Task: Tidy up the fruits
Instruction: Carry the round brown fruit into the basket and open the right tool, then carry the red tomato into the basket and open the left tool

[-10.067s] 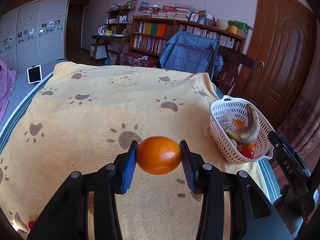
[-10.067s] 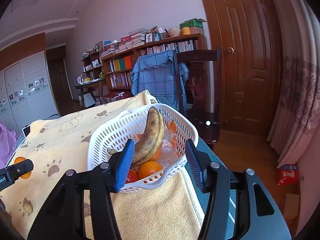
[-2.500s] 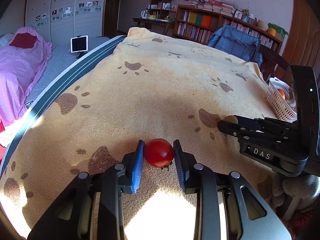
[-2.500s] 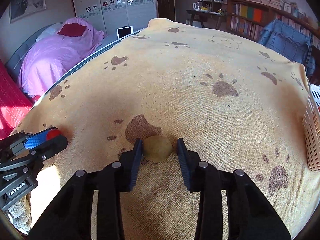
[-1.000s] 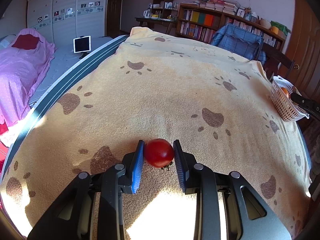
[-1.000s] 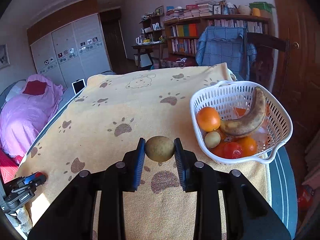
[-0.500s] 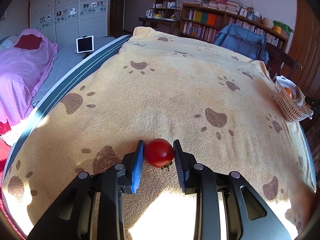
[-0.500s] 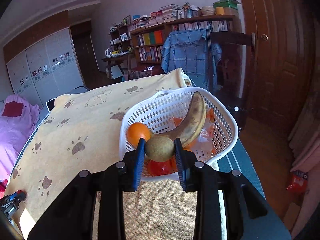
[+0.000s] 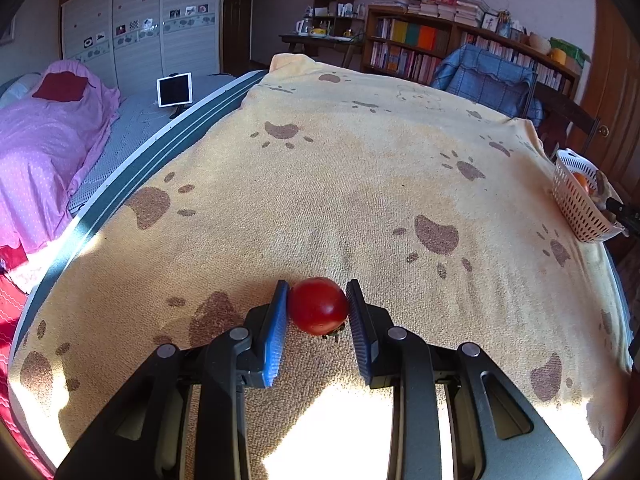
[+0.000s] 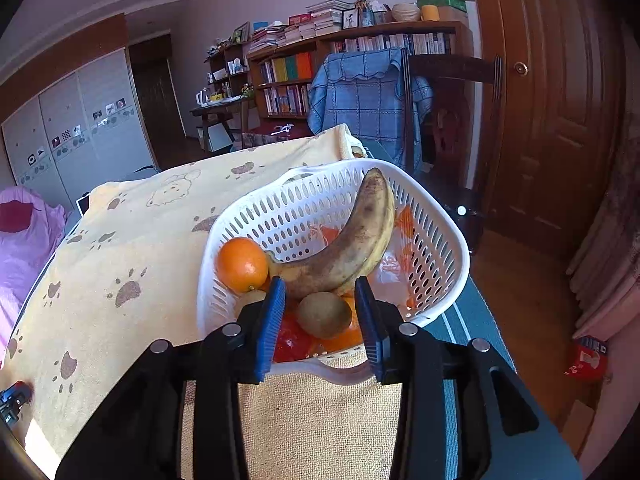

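My left gripper [image 9: 318,306] is shut on a red tomato [image 9: 318,305] low over the yellow paw-print blanket [image 9: 360,184]. The white basket [image 9: 576,200] stands far off at the right edge in the left wrist view. My right gripper [image 10: 320,314] is open over the near rim of the white basket [image 10: 448,236]. A brown kiwi [image 10: 324,314] lies loose between the blue pads, on the other fruit. The basket also holds an orange [image 10: 242,264], a spotted banana [image 10: 352,244] and red and orange fruit underneath.
The blanket covers a table with striped edges [image 9: 132,168]. A pink bed [image 9: 44,148] and a tablet [image 9: 174,90] lie to the left. A chair with a blue cover [image 10: 364,100], bookshelves [image 10: 356,52] and a wooden door [image 10: 560,100] stand behind the basket.
My right gripper carried the kiwi to the basket, opened and let it go among the fruit. My left gripper has stayed shut on the tomato in the same place.
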A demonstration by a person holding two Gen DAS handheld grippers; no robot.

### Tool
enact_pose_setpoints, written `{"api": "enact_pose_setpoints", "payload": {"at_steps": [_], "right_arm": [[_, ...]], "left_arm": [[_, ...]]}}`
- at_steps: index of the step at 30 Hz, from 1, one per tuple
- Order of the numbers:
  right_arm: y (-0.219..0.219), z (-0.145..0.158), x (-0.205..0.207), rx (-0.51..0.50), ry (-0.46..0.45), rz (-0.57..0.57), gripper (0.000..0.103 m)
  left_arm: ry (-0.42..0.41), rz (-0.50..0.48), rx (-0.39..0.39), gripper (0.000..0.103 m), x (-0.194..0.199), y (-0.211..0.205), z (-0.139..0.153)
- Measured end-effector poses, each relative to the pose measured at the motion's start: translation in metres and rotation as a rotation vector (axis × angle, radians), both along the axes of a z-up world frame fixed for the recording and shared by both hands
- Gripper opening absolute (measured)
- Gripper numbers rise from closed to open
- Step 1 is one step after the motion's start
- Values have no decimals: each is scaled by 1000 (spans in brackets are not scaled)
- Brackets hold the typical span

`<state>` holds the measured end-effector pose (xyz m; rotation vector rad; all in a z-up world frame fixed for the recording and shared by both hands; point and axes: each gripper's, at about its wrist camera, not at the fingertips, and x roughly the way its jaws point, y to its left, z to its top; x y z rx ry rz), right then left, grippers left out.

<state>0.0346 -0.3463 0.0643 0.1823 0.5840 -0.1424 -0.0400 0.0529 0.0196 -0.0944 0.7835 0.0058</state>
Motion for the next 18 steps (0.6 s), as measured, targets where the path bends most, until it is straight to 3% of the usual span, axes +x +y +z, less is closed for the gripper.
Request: {"api": "enact_pose_setpoints", "payload": {"at_steps": [9, 18], "right_arm": [[-11, 16, -29, -24, -122, -82, 42], [-23, 18, -44, -48, -210, -197, 52]], "left_arm": [[-18, -3, 1, 30, 5, -7, 11], [-94, -177, 0, 30, 23, -75, 46]]}}
